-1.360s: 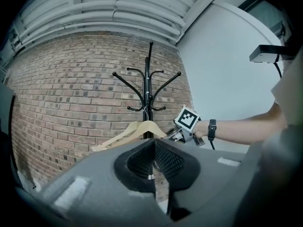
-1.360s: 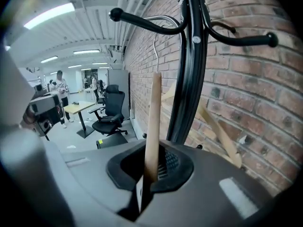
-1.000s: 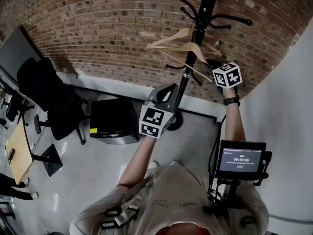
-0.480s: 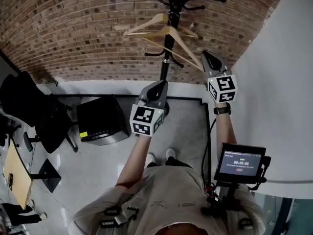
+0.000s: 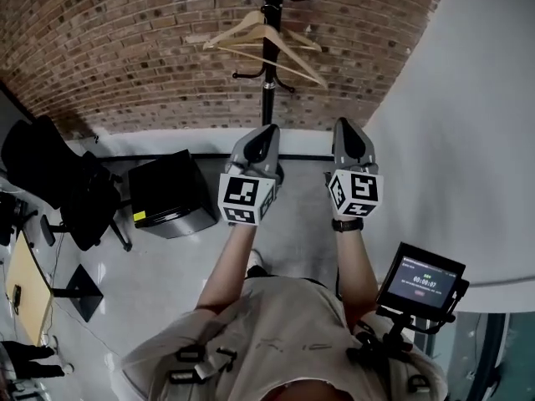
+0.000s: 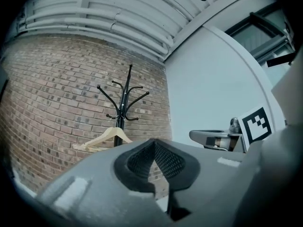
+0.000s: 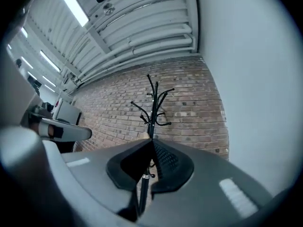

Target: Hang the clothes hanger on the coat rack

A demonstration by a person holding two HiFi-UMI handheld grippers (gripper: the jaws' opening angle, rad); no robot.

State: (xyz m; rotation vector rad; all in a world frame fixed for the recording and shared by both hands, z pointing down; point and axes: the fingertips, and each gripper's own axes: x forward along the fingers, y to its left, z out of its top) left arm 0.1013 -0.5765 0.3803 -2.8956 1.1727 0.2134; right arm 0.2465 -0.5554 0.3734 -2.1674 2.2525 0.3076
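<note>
A wooden clothes hanger (image 5: 259,36) hangs on the black coat rack (image 5: 269,82) against the brick wall, with no gripper touching it. My left gripper (image 5: 266,132) and right gripper (image 5: 345,128) are held side by side, well short of the rack and pointing at it. The left gripper view shows the hanger (image 6: 102,140) on the rack (image 6: 124,98) beyond the left gripper's (image 6: 154,143) shut, empty jaws. In the right gripper view the right gripper's (image 7: 152,143) jaws are closing, tips nearly meeting, with nothing between them; the rack (image 7: 154,103) stands far ahead.
A black cabinet (image 5: 167,195) stands on the floor left of the rack's base, with a black office chair (image 5: 58,174) further left. A white wall (image 5: 468,140) closes the right side. A small screen (image 5: 422,278) hangs at the person's right hip.
The right gripper left the hanger's lower right end, drew back beside the left gripper, and its jaws closed. The left gripper also pulled back. The hanger stays on the rack.
</note>
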